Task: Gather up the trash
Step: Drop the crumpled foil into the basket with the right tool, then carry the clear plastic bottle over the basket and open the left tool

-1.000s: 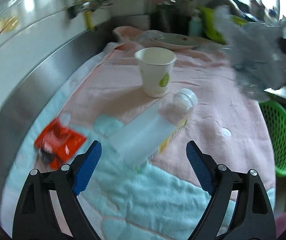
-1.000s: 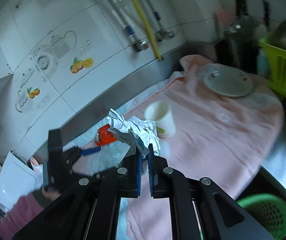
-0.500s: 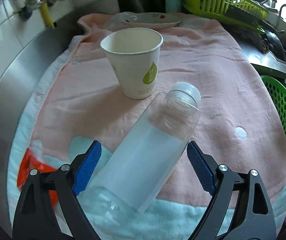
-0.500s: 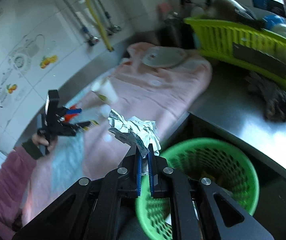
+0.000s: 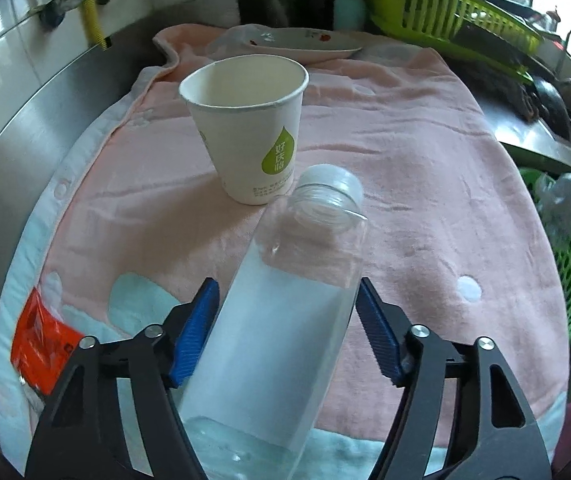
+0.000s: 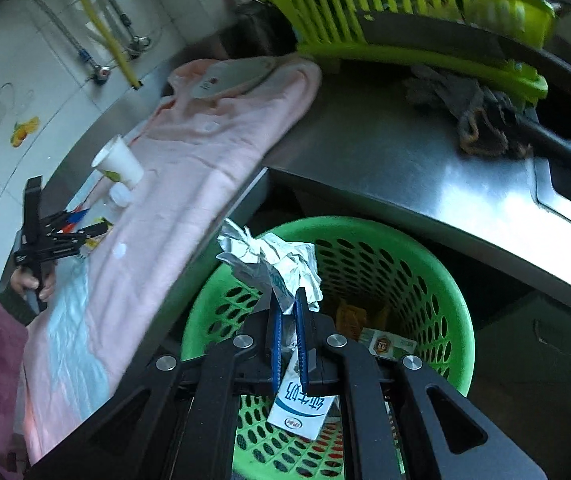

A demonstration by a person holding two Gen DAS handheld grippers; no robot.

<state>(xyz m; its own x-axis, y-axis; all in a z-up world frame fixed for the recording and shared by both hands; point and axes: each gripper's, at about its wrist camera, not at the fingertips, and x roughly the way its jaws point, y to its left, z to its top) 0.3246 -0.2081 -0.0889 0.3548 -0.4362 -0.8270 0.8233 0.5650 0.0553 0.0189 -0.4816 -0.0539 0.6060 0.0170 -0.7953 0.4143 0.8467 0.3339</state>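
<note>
1. Left gripper [image 5: 285,328]: blue-padded jaws partly spread, just closing in around the clear plastic bottle with a white screw cap [image 5: 293,296], which lies on its side between them. Left pad close to or touching the bottle wall, right pad right at its edge; a firm pinch cannot be told yet.
2. Just beyond the bottle cap: upright white paper cup with a green drop logo [image 5: 249,128], empty as far as visible, standing on the pink and pale-blue towel [image 5: 425,168] spread over the steel counter.
3. Left of the jaws, near the towel edge: flat red-orange foil wrapper [image 5: 41,340], untouched.
4. Farther back: white plate [image 5: 305,42] at the far end of the towel, lime-green dish rack [image 5: 453,12] behind it. Neither looks like trash.
5. Right gripper [image 6: 287,332]: narrow jaws, nearly closed, pinching the crumpled silver-lined milk carton [image 6: 273,260], held over the round green perforated plastic basket [image 6: 437,280] below the counter edge.
6. Inside the basket: a white and blue milk box [image 6: 301,408] and other packaging at the bottom, so some trash is collected.
7. Judged progress: roughly midway. Carton ready to drop; bottle about to be grasped; cup and wrapper remain on the towel.
</note>
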